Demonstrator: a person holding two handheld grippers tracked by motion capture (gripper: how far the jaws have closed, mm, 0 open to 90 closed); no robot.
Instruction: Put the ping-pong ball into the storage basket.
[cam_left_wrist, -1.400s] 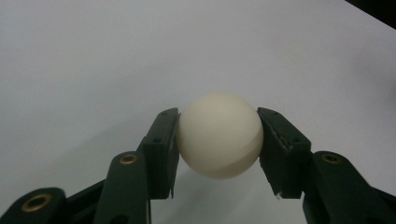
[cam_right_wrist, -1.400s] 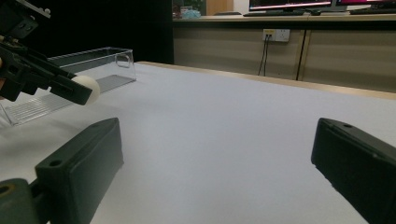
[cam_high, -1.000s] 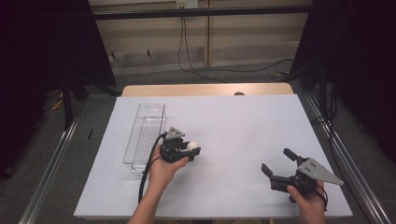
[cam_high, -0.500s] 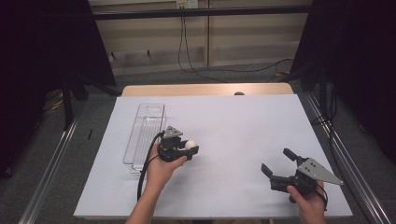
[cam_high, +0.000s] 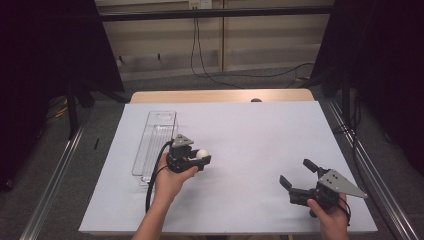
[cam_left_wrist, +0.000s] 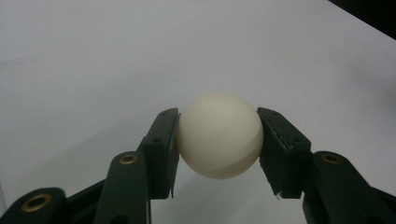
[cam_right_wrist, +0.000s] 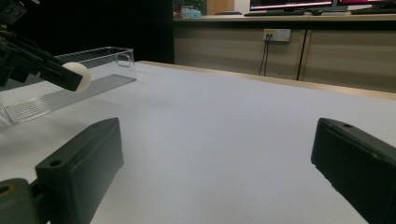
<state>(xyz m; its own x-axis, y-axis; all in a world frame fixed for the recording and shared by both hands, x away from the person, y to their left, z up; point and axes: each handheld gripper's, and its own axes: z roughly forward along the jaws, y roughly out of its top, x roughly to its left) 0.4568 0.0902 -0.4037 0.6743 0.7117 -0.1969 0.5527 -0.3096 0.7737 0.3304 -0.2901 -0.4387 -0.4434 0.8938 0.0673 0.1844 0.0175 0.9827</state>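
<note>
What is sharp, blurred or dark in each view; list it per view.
High view: white table cover evenly lit, surroundings dark. Left gripper view: white ball sharp, softly shaded underneath. Right gripper view: near jaws blurred, clear tray sharper, room dim.

Readable text: none in any view.
Labels or brand marks: none legible on any surface.
Monitors (cam_right_wrist: 299, 4) at the back: lit, their content too small to read.

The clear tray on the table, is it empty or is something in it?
Empty: the clear tray shows only its ribbed floor; the white ball is outside it, clamped in the left hand-held gripper.
</note>
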